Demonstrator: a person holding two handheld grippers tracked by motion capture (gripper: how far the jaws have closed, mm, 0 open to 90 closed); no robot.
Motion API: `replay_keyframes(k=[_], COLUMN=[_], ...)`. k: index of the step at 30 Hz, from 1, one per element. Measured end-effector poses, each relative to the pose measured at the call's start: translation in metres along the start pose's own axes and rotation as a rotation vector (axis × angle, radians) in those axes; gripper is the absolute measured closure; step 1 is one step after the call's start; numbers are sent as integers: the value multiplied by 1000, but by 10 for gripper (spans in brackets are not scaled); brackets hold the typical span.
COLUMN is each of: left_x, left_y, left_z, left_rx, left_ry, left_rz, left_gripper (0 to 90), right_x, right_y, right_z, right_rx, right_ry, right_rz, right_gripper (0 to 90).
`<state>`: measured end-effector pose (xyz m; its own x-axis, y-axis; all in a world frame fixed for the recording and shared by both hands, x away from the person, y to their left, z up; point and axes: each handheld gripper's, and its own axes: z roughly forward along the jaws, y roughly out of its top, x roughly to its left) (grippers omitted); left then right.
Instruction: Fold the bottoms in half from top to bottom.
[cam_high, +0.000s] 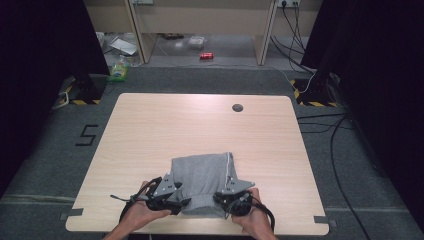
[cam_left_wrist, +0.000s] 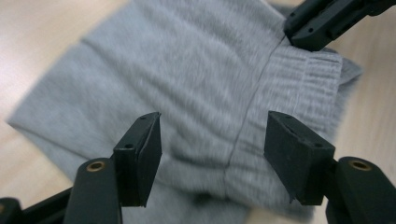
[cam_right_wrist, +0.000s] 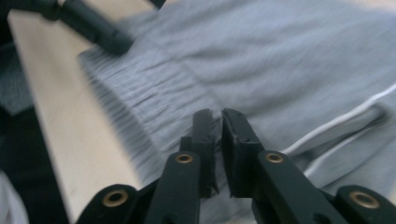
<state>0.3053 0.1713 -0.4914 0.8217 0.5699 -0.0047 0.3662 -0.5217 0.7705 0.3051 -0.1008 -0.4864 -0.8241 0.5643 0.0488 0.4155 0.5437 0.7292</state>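
A folded grey garment (cam_high: 205, 175) with a ribbed waistband and white piping lies near the table's front edge. My left gripper (cam_high: 183, 202) is at its front left corner. Its jaws stand open over the waistband seam (cam_left_wrist: 212, 154), with the grey cloth (cam_left_wrist: 201, 70) beneath them and not pinched. My right gripper (cam_high: 219, 200) is at the front right corner. It is shut (cam_right_wrist: 217, 116) just above the ribbed band (cam_right_wrist: 140, 102), and I see no cloth between its jaws. Each gripper view also catches the other gripper's jaw at its top edge.
The light wooden table (cam_high: 200, 120) has a round cable grommet (cam_high: 237, 107) near its far edge. The garment sits close to the front edge (cam_right_wrist: 70, 140). On the floor beyond lie a red can (cam_high: 206, 56), a green pack (cam_high: 119, 72) and cables (cam_high: 320, 122).
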Motion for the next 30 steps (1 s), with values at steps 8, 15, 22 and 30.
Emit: replay_keyframes(k=[8,15,22,30], left_x=[-5,10,41,69], left_y=[-13,-4,5,11], left_z=[-2,-9,-9,2], left_rx=[13,-43,-61,-43], left_ry=[12,6,71,123], left_rz=[24,-58,-133,-185], left_gripper=[382,352,342,334], right_x=[16,-1,-37,-58], right_y=[-14,2,15,23], right_z=[-2,-18,-21,-13], right_rx=[20,-80,-113,-100], right_ry=[23,-14,-98,-155], right_rz=[21,78,143,183], right_gripper=[819,672,577,486])
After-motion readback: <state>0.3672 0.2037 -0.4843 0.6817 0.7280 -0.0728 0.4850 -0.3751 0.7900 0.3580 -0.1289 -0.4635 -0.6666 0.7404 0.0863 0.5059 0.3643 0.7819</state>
